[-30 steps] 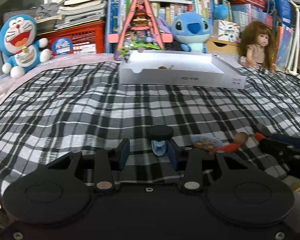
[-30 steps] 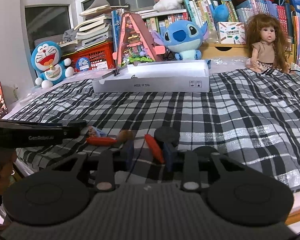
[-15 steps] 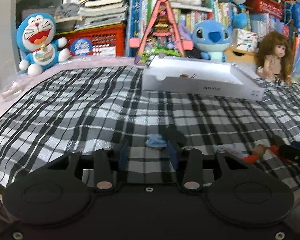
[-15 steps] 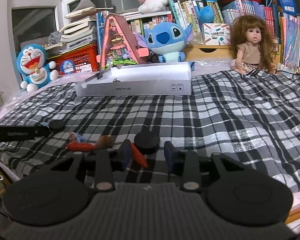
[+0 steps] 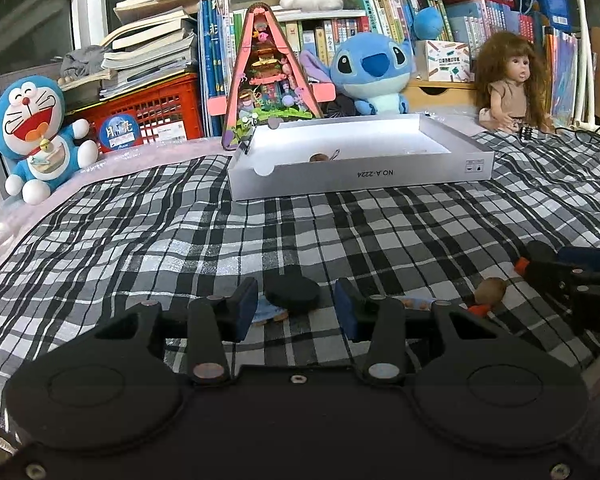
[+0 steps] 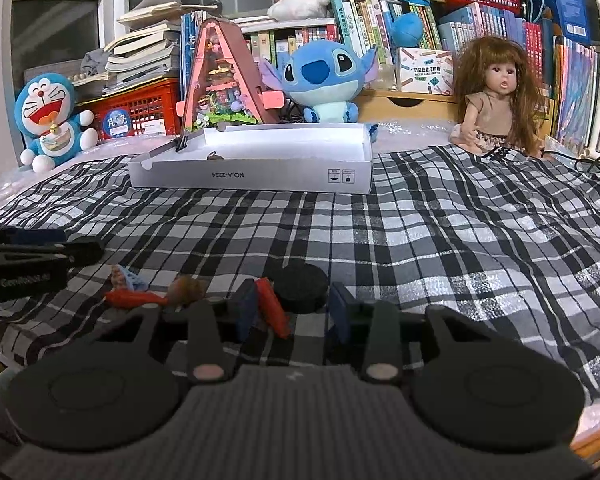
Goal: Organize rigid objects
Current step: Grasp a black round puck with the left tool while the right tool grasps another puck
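Note:
My left gripper [image 5: 296,304] is open low over the checked blanket [image 5: 340,232], with a small light-blue toy [image 5: 269,313] lying between its fingers. My right gripper [image 6: 292,308] is open, with an orange-red stick-shaped toy [image 6: 274,312] lying between its fingers, near the left one. A second orange piece [image 6: 130,299], a brown shell-like toy [image 6: 186,287] and a small blue figure [image 6: 125,277] lie to its left. A white shallow box [image 5: 360,174] stands at the far side with a small brown object [image 5: 320,158] inside. A black round pad shows at each gripper's tips.
Plush toys, a Doraemon [image 5: 36,136] and a Stitch [image 5: 372,76], a doll [image 5: 508,80], a pink triangular model house [image 5: 266,80], a red crate [image 5: 148,116] and bookshelves line the back. The blanket's near edge lies under both grippers.
My left gripper's fingers have opened wider, and the light-blue toy now lies low on the blanket between them. My right gripper has opened wider around the orange stick.

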{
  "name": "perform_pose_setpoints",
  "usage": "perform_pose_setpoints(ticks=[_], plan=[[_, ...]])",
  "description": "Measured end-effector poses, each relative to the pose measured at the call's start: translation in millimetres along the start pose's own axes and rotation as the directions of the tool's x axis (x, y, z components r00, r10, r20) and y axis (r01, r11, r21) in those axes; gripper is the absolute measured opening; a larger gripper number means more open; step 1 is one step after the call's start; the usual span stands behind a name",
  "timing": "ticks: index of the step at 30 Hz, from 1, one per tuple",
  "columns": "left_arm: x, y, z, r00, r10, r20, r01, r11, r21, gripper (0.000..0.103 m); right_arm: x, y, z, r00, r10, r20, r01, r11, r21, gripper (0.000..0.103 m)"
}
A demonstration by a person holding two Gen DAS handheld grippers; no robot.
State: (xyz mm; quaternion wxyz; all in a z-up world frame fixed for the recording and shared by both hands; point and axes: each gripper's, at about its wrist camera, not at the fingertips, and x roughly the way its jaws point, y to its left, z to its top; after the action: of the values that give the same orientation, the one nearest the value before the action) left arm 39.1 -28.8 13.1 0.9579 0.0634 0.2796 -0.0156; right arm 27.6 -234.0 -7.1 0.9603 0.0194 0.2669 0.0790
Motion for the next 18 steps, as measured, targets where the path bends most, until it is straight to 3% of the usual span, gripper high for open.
perform_pose_setpoints(ticks=[10,15,18], plan=[[9.3,0.0,1.1,1.0,-0.011,-0.004,0.011,1.0,0.005,0.04,5.9,0.4,1.3,1.0,0.001,-0.007,-0.001,1.0,0.002,0.061],[6.7,0.4,3.0,0.985,-0.169,-0.03,0.168,0.985,-0.026,0.037,7.9,0.0,1.8,1.0,0.005,-0.01,-0.005,1.0,0.019,0.061],[7.9,-6.2,0.1,0.987,-0.158,-0.041,0.159,0.987,0.009,0.037,9.1,1.3,1.5,1.0,0.004,-0.009,-0.004,1.0,0.015,0.062]])
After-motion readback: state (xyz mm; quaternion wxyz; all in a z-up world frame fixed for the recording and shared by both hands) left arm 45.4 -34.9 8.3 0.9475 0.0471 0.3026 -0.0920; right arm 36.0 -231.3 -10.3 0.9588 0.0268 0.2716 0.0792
